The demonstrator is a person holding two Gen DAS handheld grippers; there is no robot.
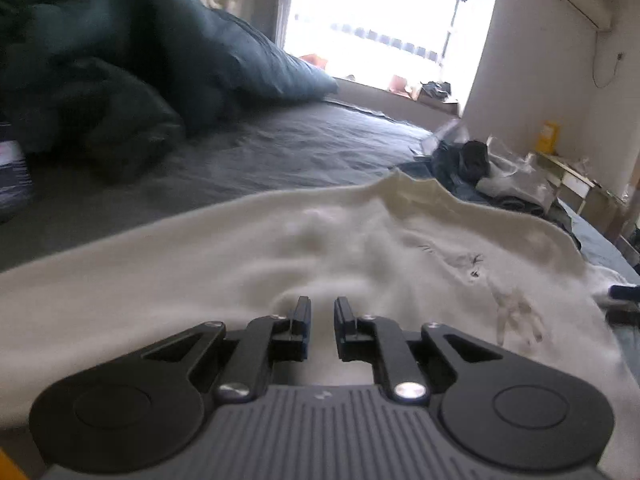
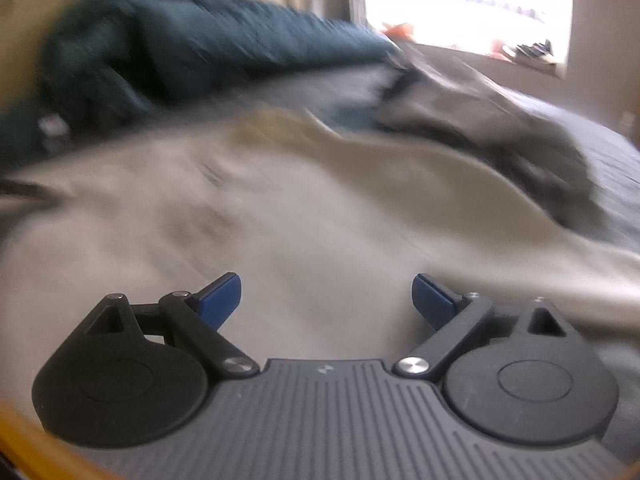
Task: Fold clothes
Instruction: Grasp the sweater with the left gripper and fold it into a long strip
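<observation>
A cream shirt (image 1: 320, 248) lies spread on the bed (image 1: 280, 152), probably laid flat so it can be folded. The left gripper (image 1: 322, 312) is low over it, jaws nearly closed with a small gap – nothing held. The right gripper (image 2: 326, 292) has its jaws wide open and empty. A dark quilt (image 1: 120, 60) and a pile of clothes (image 1: 472, 164) crowd the far side, so room there is limited.

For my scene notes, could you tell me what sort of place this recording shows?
Most likely a home bedroom: a white garment lies spread on a bed with a grey sheet, a dark teal duvet is heaped behind, and a bright window stands beyond.
</observation>
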